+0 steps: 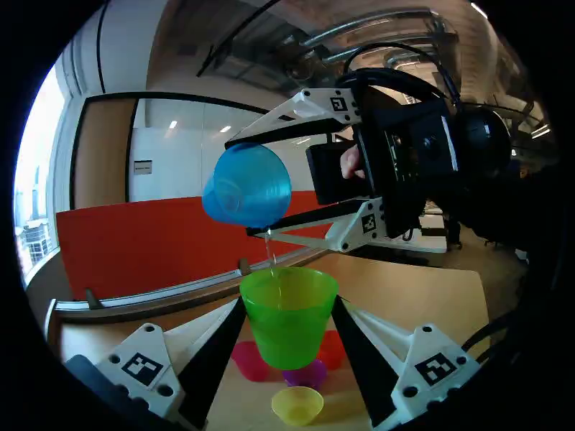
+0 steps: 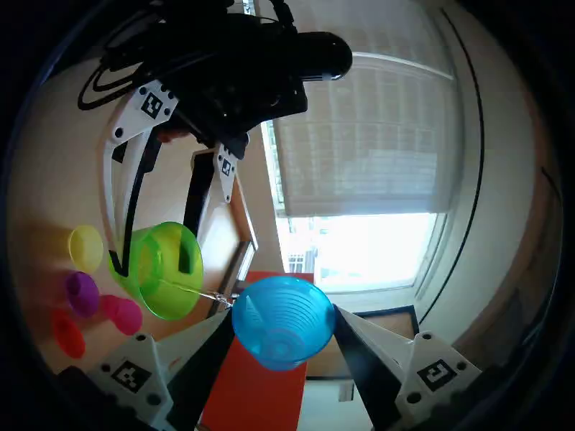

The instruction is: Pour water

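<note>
Left gripper (image 1: 289,307): both fingers pressed against opposite sides of a green plastic cup (image 1: 290,330). Cup upright, mouth up, seemingly lifted clear of the wooden table (image 1: 417,287). Right gripper (image 2: 284,316): likewise clamped, one finger on each side of a blue plastic cup (image 2: 284,334), gripped by a person's hand (image 1: 351,161) behind it. Blue cup tipped far over, rim pointing down toward the green one, above and just to one side of the green rim, not touching it. Between the two, a thin stream of water (image 1: 271,251) running from the blue lip into the green mouth.

Step in hand, judging by that stream: the pour itself, under way rather than starting. Cannot tell how much water remains in the blue cup or how full the green one is.

Down on the table, under the green cup and apart from it: four small cups close together, pink (image 1: 248,360), purple (image 1: 305,375), yellow (image 1: 297,404) and red (image 1: 333,350). No part in the pour as things stand.

Next move, as a judgement:
- Calls for a steady tilt and a still green cup, so that the narrow stream lands inside the rim.
- Then a little more tilt as the flow thins.
- Finally a roll of the blue cup back to upright once the water stops.

Main risks: drift of either cup sideways, sending water onto the table or the small cups below, and too sharp a tip, splashing over the far rim.
</note>
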The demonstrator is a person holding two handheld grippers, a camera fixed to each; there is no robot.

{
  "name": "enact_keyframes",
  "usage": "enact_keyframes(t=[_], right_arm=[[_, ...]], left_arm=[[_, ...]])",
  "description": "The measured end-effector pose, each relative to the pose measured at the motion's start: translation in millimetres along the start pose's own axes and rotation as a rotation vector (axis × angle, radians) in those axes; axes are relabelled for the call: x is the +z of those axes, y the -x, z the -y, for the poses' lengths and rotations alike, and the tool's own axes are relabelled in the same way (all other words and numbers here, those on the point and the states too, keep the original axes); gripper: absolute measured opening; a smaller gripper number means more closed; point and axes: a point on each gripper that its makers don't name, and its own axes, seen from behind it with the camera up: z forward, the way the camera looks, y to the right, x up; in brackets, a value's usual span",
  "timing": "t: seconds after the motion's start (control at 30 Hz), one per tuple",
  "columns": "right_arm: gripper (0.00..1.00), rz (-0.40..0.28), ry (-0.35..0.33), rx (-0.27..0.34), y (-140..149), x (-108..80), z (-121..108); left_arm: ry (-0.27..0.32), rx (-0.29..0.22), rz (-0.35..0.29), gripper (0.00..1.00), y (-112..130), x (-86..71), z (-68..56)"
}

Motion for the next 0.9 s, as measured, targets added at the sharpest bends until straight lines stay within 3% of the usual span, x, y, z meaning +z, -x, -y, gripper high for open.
enact_keyframes(t=[0.9], right_arm=[[0.94, -0.001, 0.012, -0.076, -10.3, -3.4, -1.0]], left_arm=[[-0.002, 0.007, 0.0, 0.85, -2.1, -0.7, -1.3]])
